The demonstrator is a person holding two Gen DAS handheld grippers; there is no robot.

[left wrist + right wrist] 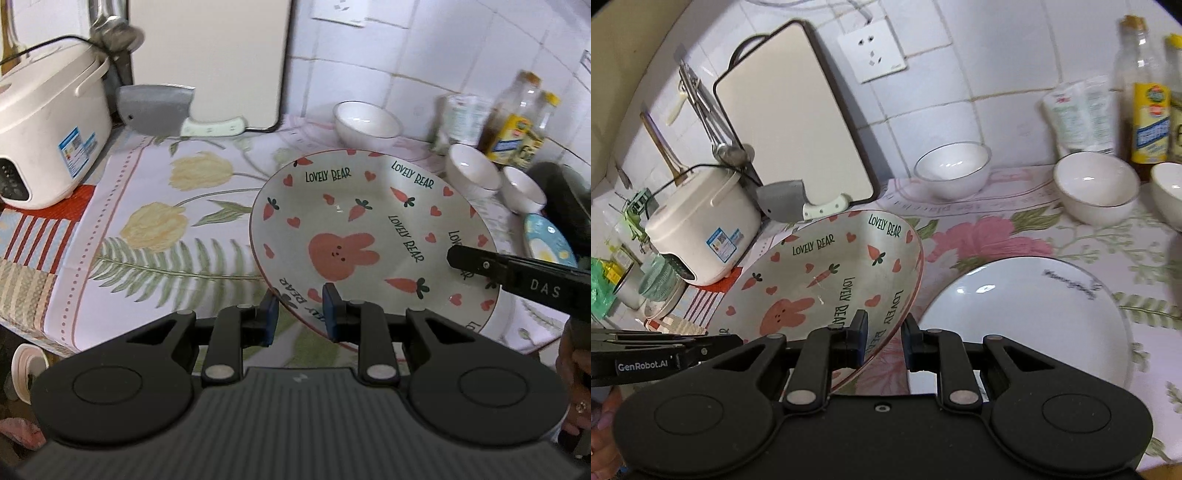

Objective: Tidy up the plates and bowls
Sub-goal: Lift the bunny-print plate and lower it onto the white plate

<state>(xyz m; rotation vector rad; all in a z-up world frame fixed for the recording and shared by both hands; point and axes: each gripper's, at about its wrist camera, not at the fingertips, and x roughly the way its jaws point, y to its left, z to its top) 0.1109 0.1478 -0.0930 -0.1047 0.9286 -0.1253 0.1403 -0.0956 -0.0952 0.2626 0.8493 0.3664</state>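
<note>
Holding the bunny plate (369, 229) tilted above my flowered tablecloth (155, 236) | white plate (1027, 317) right of right gripper (884, 339) | left gripper (300, 314) pinching near rim | right gripper pinching opposite rim

The rabbit-and-carrot plate (369, 236) is showing "LOVELY BEAR" printed in dark letters several times around its rim and across its middle. The right gripper (454, 258), reaching in from the side of the left wrist view, is bearing "DAS" on its black finger, while the left gripper (735, 341) is carrying "GenRobot.AI" in the right wrist view. The white plate (1027, 314) is wearing a small cursive line near its rim, probably a word or two, too blurred to read.
</note>
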